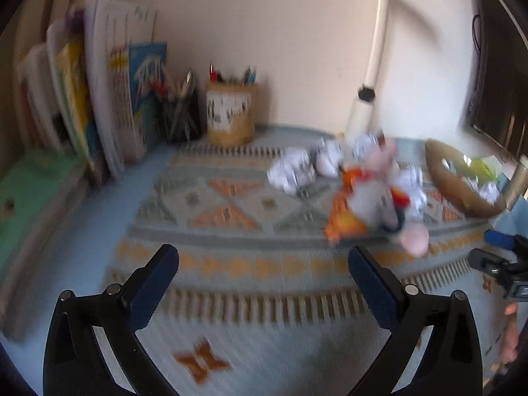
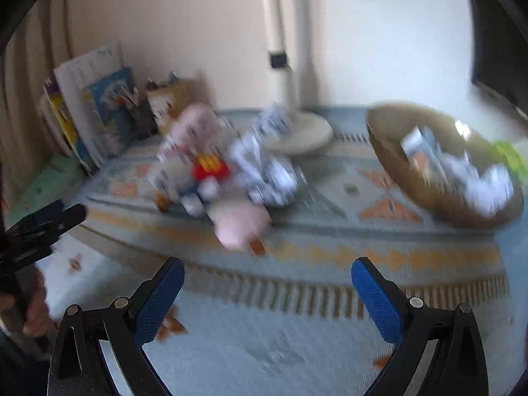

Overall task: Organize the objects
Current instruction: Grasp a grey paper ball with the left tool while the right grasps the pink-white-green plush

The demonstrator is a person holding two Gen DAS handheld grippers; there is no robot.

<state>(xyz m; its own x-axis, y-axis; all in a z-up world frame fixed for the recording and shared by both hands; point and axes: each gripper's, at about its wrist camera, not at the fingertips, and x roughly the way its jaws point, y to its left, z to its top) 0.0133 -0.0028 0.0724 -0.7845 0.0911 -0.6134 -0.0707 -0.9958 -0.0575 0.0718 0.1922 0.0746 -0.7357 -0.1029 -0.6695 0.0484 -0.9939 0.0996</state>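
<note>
A pink and white plush toy [image 1: 376, 198] with red and orange parts lies on the patterned mat [image 1: 231, 204], blurred by motion; the right wrist view has the plush toy [image 2: 204, 171] left of centre. Crumpled paper balls [image 1: 293, 171] lie beside it, the same paper balls [image 2: 270, 171] near the lamp base. A brown bowl [image 1: 462, 178] at the right holds more crumpled paper, seen as the bowl [image 2: 396, 151] in the right view. My left gripper [image 1: 264, 260] is open, short of the toy. My right gripper [image 2: 267, 274] is open too, with nothing between its fingers.
Books and folders [image 1: 109, 92] lean at the back left, next to two pencil holders [image 1: 231, 112]. A white desk lamp [image 1: 369, 79] stands behind the paper balls, its base [image 2: 303, 132] on the mat. A hand [image 2: 29, 313] holds the left gripper at the left edge.
</note>
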